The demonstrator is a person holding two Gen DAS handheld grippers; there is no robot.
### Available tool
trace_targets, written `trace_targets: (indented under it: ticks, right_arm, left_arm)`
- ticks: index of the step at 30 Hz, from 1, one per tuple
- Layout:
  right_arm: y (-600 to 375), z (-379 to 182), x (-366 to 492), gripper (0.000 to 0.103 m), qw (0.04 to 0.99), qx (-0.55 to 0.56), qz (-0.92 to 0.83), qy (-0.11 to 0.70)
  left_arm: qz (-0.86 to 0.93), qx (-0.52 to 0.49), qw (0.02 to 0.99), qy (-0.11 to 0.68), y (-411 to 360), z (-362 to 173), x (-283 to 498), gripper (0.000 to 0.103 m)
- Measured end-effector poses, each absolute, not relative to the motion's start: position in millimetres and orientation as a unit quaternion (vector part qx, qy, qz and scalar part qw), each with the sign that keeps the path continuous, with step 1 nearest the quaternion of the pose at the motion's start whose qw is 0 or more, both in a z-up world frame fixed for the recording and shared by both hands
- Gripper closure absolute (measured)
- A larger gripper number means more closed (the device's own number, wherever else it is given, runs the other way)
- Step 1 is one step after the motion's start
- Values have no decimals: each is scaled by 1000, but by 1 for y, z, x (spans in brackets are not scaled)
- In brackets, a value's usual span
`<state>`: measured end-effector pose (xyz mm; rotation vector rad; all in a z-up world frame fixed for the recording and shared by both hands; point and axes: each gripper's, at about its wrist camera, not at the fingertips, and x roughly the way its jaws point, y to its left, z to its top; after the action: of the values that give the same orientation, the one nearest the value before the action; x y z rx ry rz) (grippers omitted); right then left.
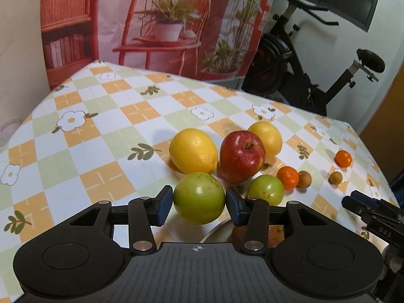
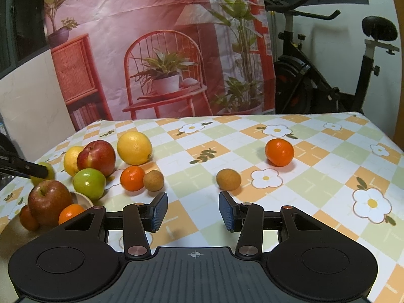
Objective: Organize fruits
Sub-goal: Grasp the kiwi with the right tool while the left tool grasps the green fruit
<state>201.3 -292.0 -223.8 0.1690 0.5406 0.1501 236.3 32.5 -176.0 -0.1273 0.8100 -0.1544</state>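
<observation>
Green and round, the big green fruit [image 1: 199, 198] sits between the jaws of the left gripper [image 1: 199, 205] in the middle of the left wrist view. The blue pads [image 1: 162, 205] look like they touch its sides, so the left jaws seem closed on it, but only lightly. I think it could slip out and roll, because it is smooth and round and the pads touch just a small bit of it. If it drops, it may bump the yellow lemon [image 1: 193, 151] or the red apple [image 1: 242, 155] just above it in the frame. Below the fruit, a bit of a shiny bowl rim [image 1: 217, 232] peeks out. The right wrist view shows much more of that bowl [image 2: 83, 199] at the lower left, with another apple [image 2: 49, 202] and a small orange [image 2: 70, 213] in it. This view also shows the right gripper [image 2: 193, 210] with its jaws open and nothing in them, low over the table [image 2: 328, 227]. A brown fruit [image 2: 228, 179] lies just above the jaws, and an orange [image 2: 279, 152] lies farther up and right.
</observation>
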Motion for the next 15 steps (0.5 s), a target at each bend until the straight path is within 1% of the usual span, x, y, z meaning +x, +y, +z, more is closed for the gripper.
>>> trace_targets:
  ticks: [10,15]
  right_arm:
    - [-299,-222,235,61,962,55,43,265]
    - [-307,-225,254,62,957,57,32,284]
  left_arm:
    - [-77,-56,925,369,29,-153,199,54]
    - [-80,-63,924,368,31,-147,188,54]
